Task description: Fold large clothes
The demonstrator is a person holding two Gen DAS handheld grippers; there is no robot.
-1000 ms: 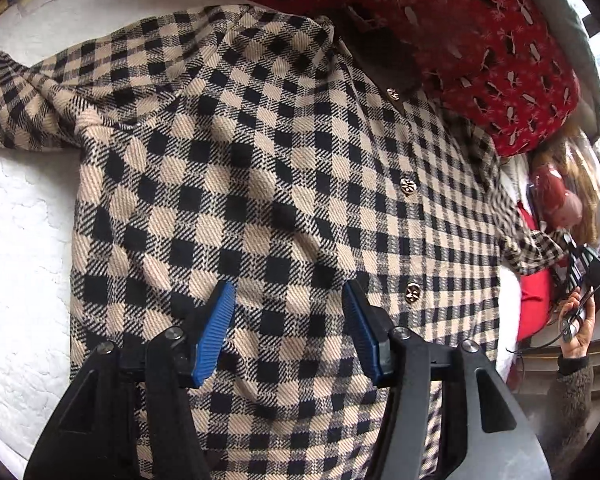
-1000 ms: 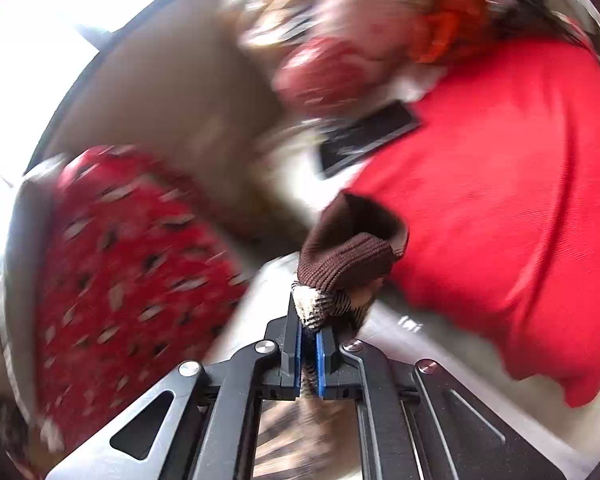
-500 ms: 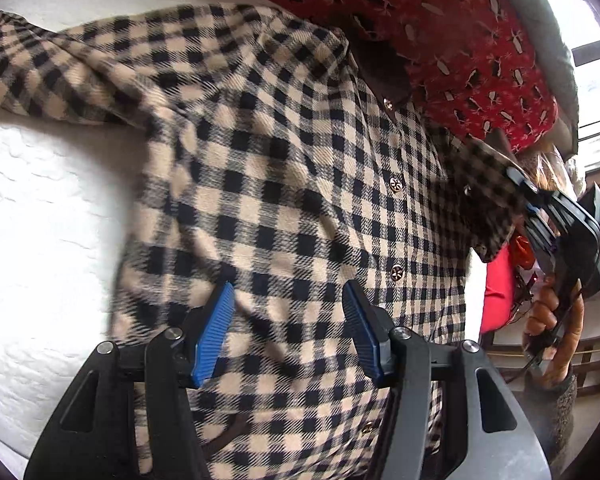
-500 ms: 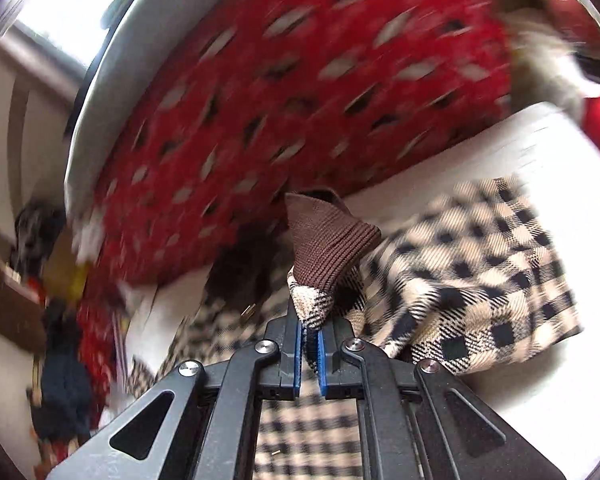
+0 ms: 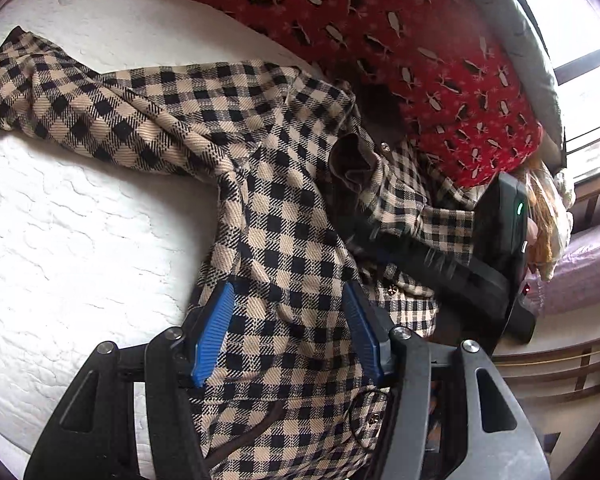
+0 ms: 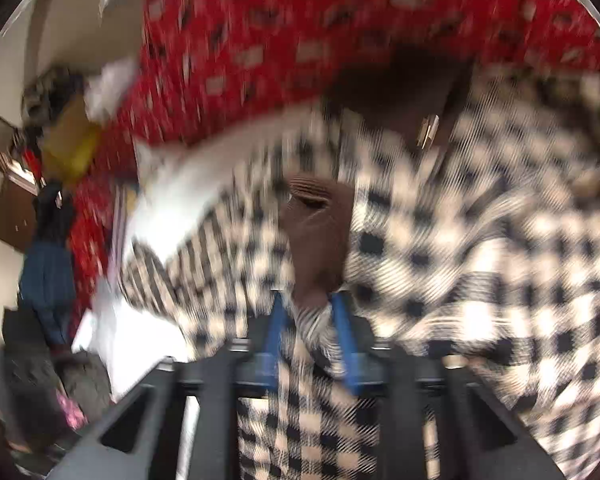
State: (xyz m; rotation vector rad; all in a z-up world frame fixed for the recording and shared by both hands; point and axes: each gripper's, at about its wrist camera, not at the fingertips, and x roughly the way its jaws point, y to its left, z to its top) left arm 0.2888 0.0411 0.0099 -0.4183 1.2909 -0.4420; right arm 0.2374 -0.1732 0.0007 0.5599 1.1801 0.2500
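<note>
The checked jacket (image 5: pixel 284 208), a coarse woven twill in beige and black squares with small metal buttons, lay spread across the white quilted bedcover (image 5: pixel 60 240). One sleeve (image 5: pixel 80 108) ran out flat toward 10 o'clock in the left wrist view. The other sleeve had its ribbed brown knit cuff (image 5: pixel 350 160) lying across the jacket front, near the dark collar at 1 o'clock.

The left gripper (image 5: pixel 286 336) stood low over the jacket body at 6 o'clock, its ridged blue pads (image 5: pixel 212 336) spread wide apart with checked cloth visible between them; contact with the cloth could not be confirmed.

The right gripper (image 6: pixel 310 336) appeared in the left wrist view as a black housing at 3 o'clock, reaching in over the jacket front. Its own view was heavily blurred. There the blue pads (image 6: pixel 278 332) stood slightly parted, with the sleeve end and brown cuff (image 6: pixel 320 236) lying between them; whether the cloth was pinched or loose could not be told.

A red patterned quilt (image 5: pixel 420 52), soft and bulky, bordered the jacket from 12 to 2 o'clock.
</note>
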